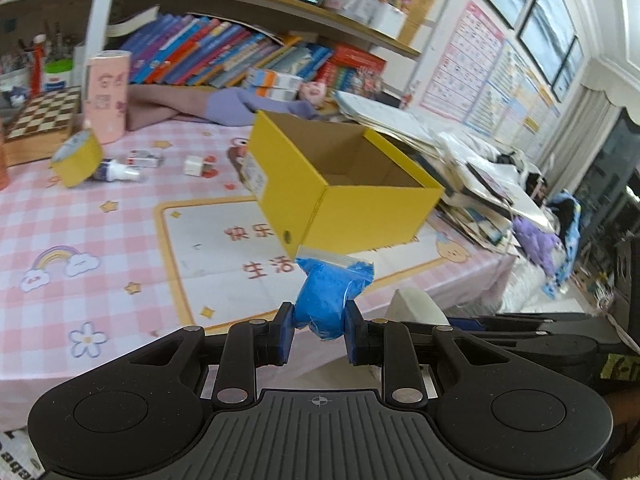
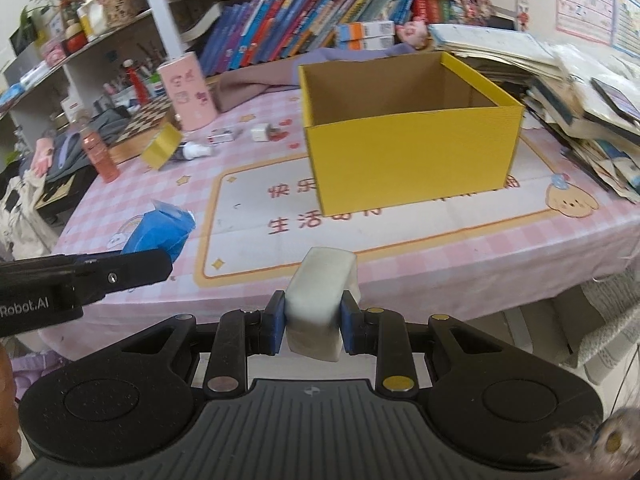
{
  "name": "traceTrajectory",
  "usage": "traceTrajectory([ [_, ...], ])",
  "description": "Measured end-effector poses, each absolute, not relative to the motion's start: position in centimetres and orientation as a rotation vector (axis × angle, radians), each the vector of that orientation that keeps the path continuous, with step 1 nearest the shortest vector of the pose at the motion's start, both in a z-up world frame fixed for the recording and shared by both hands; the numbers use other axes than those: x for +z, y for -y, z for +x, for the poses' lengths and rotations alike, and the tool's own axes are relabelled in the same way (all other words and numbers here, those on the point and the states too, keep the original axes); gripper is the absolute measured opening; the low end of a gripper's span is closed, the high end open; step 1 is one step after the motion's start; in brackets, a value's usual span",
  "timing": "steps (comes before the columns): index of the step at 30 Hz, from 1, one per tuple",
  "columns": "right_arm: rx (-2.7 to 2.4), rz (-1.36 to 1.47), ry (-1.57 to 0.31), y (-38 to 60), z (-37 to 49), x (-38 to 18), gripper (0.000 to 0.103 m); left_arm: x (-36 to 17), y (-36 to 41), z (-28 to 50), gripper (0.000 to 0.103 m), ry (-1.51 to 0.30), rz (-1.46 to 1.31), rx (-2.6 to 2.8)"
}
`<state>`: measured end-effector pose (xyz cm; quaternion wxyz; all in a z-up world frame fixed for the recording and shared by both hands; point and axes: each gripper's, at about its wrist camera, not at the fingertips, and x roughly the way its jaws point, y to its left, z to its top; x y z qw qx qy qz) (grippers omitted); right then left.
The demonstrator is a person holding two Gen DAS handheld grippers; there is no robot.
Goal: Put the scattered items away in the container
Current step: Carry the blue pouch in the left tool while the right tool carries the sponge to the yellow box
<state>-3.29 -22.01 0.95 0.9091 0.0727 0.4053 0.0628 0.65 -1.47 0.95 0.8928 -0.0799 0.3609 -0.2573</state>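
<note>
An open yellow cardboard box stands on the pink checked tablecloth; its inside looks empty. My left gripper is shut on a small blue bag and holds it above the table, in front of the box's near corner. The bag also shows in the right wrist view. My right gripper is shut on a white block, held over the table's front edge, short of the box. A yellow tape roll, a small white bottle and two small white boxes lie at the far left.
A pink cylinder, a chessboard and a bottle of red drink stand at the back left. Leaning books line the shelf behind. A messy stack of books and papers crowds the right of the box.
</note>
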Motion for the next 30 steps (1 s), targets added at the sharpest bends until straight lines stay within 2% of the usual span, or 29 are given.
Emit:
traceTrajectory([
  [30, 0.000, 0.207, -0.831, 29.1, 1.0, 0.6, 0.025, 0.9, 9.4, 6.7, 0.024, -0.756, -0.076, -0.693],
])
